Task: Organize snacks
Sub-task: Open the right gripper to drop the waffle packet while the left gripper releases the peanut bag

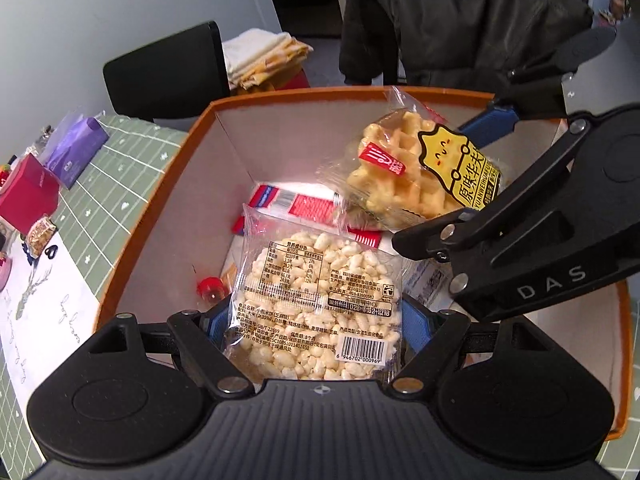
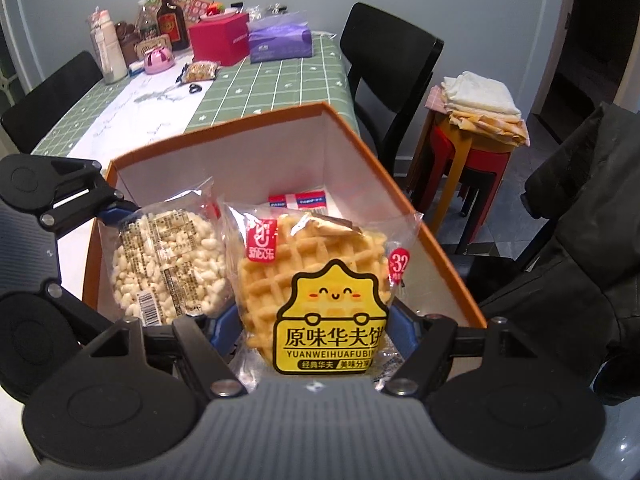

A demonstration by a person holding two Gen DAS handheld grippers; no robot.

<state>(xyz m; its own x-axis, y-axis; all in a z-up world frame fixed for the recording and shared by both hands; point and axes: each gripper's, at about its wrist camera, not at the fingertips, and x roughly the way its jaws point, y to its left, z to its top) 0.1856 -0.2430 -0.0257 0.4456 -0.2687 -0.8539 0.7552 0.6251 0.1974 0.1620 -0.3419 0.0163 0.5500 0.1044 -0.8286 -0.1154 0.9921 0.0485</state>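
My left gripper [image 1: 316, 328] is shut on a clear packet of puffed rice cake [image 1: 316, 300], its blue pads pressing both sides. The same rice cake packet [image 2: 168, 264] shows at the left of the right wrist view. My right gripper [image 2: 312, 332] is shut on a waffle packet [image 2: 316, 280] with a yellow label; that waffle packet [image 1: 416, 172] hangs at the upper right in the left wrist view. Both packets hang inside an orange-rimmed box [image 1: 160, 200] with white walls. On its floor lie a red-and-white packet [image 1: 296, 204] and a small red-capped item [image 1: 210, 288].
The box [image 2: 400, 184] stands on a table with a green checked cloth [image 2: 260, 84]. At the far end are a red box [image 2: 218, 38], a purple tissue pack [image 2: 280, 38], bottles and a loose snack [image 2: 200, 71]. Black chairs [image 2: 384, 60], a stool with folded cloths and a dark jacket stand alongside.
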